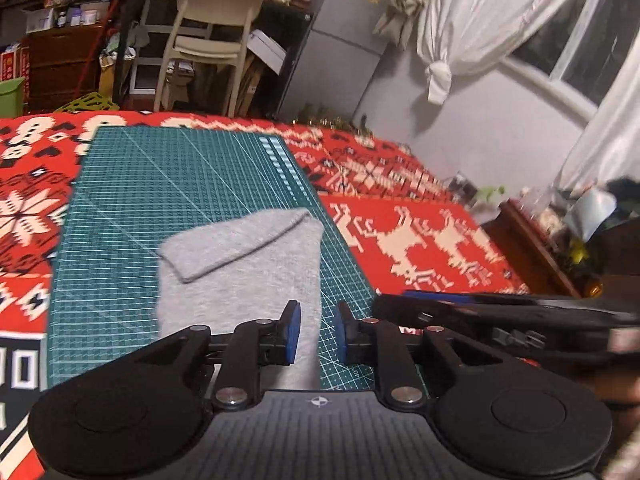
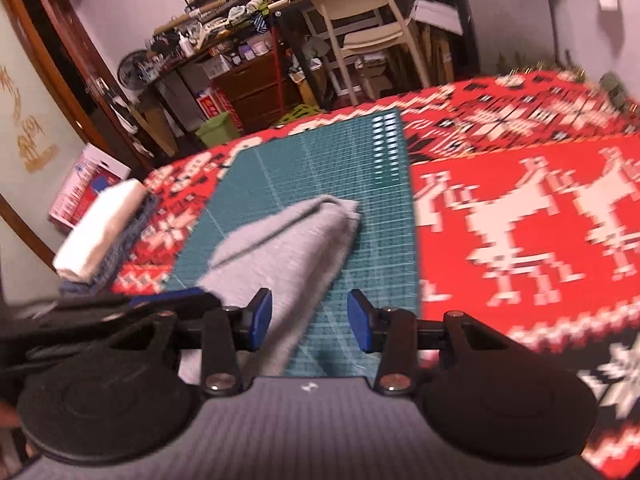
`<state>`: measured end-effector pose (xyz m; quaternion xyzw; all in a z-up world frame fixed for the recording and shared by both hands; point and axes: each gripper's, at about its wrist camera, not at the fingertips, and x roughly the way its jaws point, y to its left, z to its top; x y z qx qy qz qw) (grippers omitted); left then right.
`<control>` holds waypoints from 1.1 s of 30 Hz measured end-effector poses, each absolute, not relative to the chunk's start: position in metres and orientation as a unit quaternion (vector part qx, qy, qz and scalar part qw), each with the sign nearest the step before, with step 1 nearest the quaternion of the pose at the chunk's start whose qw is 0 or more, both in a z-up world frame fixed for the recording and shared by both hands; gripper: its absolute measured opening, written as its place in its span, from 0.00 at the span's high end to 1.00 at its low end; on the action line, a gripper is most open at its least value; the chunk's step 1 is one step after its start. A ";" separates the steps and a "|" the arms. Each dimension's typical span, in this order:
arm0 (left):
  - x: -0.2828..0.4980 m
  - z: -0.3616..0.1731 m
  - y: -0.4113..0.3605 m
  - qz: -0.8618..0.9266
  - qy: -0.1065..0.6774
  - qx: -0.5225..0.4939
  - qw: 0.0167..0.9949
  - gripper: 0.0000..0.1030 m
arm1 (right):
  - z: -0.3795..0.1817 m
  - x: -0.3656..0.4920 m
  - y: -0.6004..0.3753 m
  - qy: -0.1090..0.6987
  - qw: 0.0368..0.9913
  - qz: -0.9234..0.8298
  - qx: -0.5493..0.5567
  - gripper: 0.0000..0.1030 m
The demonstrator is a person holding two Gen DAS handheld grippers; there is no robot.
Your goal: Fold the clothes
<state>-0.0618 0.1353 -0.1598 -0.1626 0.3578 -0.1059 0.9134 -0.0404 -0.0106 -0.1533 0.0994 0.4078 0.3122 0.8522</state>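
My left tool [image 1: 317, 332] hangs low over the near end of the green cutting mat [image 1: 168, 184], level and pointing away from me along the mat's length. Its blue pads [image 1: 293, 332] stand apart with a clear gap between them, and nothing is held. Through that gap I see the right-hand edge of the grey garment [image 1: 248, 276] and a strip of bare mat beside it.

My right tool [image 2: 310, 320] sits just to the right of the left one, also near the mat's near end and aimed far across it, tipped a little so the scene leans. Its pads [image 2: 262, 318] are spread wider than the left tool's, gripping nothing. The garment's right edge runs up between them, closer to the left pad.

The grey garment lies flat on the mat, its long axis running from near to far, slightly toward the right at the far end. A folded band crosses its far part on a diagonal, from near left to far right. In the right wrist view the cloth is smeared with blur.

The mat rests on a red patterned cloth [image 1: 420, 240] covering the surface. A white folded stack [image 2: 100, 232] sits at the left edge, well apart from the garment. A pale chair [image 1: 212, 36] stands beyond the far edge.
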 end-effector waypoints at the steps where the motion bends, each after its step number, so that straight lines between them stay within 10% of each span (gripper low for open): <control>1: -0.065 -0.158 0.142 -0.100 0.355 -0.169 0.914 0.79 | -0.157 -0.036 -0.006 0.411 0.849 0.314 0.111 0.55; 8: -0.075 -0.166 0.184 -0.038 0.367 -0.191 0.909 0.79 | -0.181 0.004 0.019 0.423 0.841 0.297 0.161 0.56; 11: -0.077 -0.168 0.189 -0.032 0.371 -0.184 0.910 0.79 | -0.181 0.010 0.029 0.427 0.841 0.300 0.145 0.87; 33: -0.084 -0.178 0.176 -0.096 0.390 -0.100 0.910 0.81 | -0.168 -0.012 0.006 0.403 0.844 0.316 0.158 0.77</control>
